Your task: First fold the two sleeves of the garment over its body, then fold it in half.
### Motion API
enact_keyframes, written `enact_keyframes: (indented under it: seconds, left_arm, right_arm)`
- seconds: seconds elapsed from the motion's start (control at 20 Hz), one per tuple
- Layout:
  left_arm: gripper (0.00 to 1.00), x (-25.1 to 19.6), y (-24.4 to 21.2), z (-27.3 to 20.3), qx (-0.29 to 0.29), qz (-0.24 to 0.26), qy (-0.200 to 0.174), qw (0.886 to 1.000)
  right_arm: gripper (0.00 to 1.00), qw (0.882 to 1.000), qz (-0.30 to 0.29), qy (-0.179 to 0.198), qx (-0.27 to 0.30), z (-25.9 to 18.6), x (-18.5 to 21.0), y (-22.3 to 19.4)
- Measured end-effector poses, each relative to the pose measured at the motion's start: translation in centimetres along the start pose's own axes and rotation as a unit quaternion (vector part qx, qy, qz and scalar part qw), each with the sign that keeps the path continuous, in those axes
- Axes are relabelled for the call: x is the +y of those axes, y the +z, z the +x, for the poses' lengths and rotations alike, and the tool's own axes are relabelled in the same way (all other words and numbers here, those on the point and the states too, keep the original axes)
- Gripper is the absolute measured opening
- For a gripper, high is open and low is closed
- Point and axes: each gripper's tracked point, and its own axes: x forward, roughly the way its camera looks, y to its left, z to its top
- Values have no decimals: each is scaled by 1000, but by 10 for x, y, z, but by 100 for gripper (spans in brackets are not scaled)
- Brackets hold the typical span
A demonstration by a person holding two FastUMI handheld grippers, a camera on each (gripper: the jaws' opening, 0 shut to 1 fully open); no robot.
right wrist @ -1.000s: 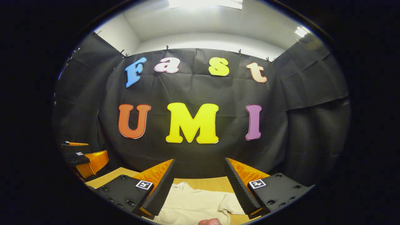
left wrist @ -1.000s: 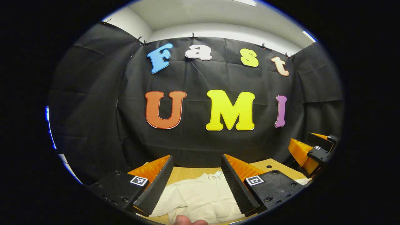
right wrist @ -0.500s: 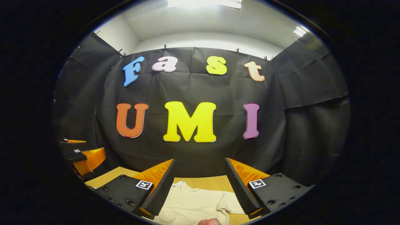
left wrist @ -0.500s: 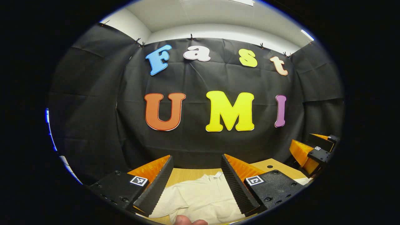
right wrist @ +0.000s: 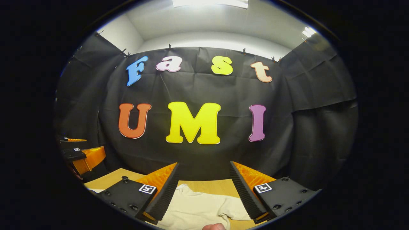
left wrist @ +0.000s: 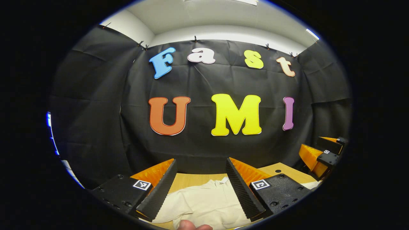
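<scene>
On the wooden counter (left wrist: 191, 179), low in both views, lies the cream garment (left wrist: 204, 204), flat and loose, between and below the fingers of each gripper.

Left to right:
- Left gripper (left wrist: 199, 187): fingers wide apart, nothing between them, held above the cloth and not touching it. Under it, the garment's collar end with a small tag points toward the booth wall; a soft fold or sleeve edge runs off to the left. A fingertip (left wrist: 191, 226) of the holding hand shows at the bottom edge.
- Right gripper (right wrist: 204, 188): fingers likewise spread, empty, clear of the fabric. Beneath it a bunched, rumpled part of the garment, possibly a sleeve cuff; too little of it is in view to be sure.
- Each gripper also appears at the far edge of the other's view, level and well apart from it.

Progress, as a judgement: no grasp is made, and neither sleeve looks laid over the body. The task seems at or near its start. Left to do: both sleeve folds, then the fold in half. The next move calls for lowering onto a sleeve edge.
</scene>
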Motion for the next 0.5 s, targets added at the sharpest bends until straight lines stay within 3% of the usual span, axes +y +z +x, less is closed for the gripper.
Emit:
enact_keyframes:
  seconds: [0.2, 0.5]
  left_arm:
    - [98, -18, -8, 2, 12, 9, -16, 1000]
    - [98, -49, -23, 4, 32, 13, -35, 999]
  right_arm:
    - [95, 1000, 0, 4, 24, 5, -21, -16]
    - [95, 998, -26, -25, 60, 4, -103, -40]
